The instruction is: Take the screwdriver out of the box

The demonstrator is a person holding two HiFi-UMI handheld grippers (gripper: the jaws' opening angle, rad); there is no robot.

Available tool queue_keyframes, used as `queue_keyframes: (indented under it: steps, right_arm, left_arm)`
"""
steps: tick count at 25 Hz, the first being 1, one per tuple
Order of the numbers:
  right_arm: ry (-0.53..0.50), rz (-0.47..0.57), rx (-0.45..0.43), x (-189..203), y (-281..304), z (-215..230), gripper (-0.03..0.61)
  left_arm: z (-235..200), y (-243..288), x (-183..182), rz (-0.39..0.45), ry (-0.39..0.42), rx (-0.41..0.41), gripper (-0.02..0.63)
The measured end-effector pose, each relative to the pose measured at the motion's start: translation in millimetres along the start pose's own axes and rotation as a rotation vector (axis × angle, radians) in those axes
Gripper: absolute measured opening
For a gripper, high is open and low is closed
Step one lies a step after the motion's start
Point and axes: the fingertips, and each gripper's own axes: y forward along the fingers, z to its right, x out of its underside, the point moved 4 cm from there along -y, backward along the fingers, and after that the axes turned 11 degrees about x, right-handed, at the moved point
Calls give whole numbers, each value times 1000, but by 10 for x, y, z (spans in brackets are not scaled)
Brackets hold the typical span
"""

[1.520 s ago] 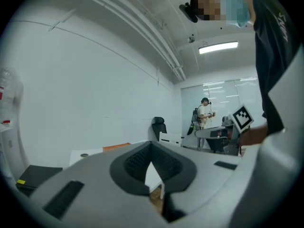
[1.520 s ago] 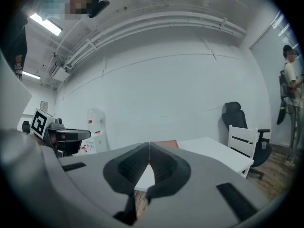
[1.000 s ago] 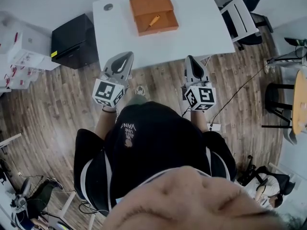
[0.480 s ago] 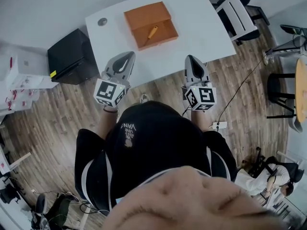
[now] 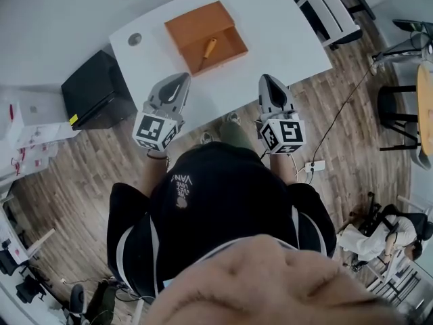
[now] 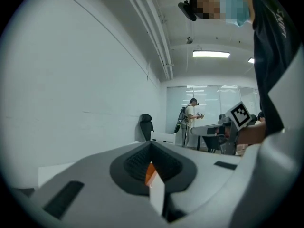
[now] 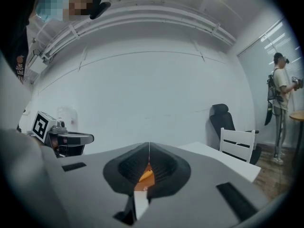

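Nearest, at the middle of the head view, the person holds both tools level over the wooden floor, short of the worktop (image 5: 284,26). The left gripper (image 5: 178,81) has its fingers (image 6: 85,179) pressed together with nothing between them. The right gripper (image 5: 266,82) is the same, its fingers (image 7: 204,175) meeting in a thin seam and holding nothing.

Further off, toward the upper middle of the frame, the open orange box (image 5: 193,22) sits on the white worktop, well apart from both tools. The screwdriver (image 5: 208,47) lies slantwise in the box's shallow tray, and nothing else shows in there with it. It also shows as an orange sliver through the notch in the right gripper view.

It looks like a small, light, stiff tool, so weight should be no trouble. The yellow-orange handle is probably smooth and round, and it may roll or slip under a careless pinch. I would take it across the thick handle rather than the thin shaft, which is too small to make out clearly. The fingers would need to open and come down from above, clear of the box walls.
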Motion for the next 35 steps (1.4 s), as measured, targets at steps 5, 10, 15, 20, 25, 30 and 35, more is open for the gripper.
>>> queue_keyframes:
  steps: [5, 10, 15, 20, 25, 30, 35]
  right_arm:
    - [-5, 9, -19, -49, 207, 137, 12]
    - [-17, 15, -55, -139, 442, 272, 12]
    - [-24, 24, -88, -224, 687, 363, 12]
    - [-26, 25, -111, -261, 867, 463, 12]
    - [-22, 21, -126, -270, 1014, 523, 12]
    - [-22, 19, -146, -297, 1158, 526, 12]
    - [-24, 20, -151, -316, 1235, 535, 12]
  left_arm:
    - [-133, 190, -29, 6, 1, -27, 15]
    - [-224, 409, -85, 7, 11, -52, 15]
    - [-331, 617, -131, 9, 16, -67, 15]
    - [-423, 800, -174, 9, 21, -77, 15]
    - [-525, 930, -231, 4, 34, -77, 15]
    - [-628, 1073, -243, -17, 39, -69, 15]
    - [-683, 1190, -248, -15, 36, -49, 15]
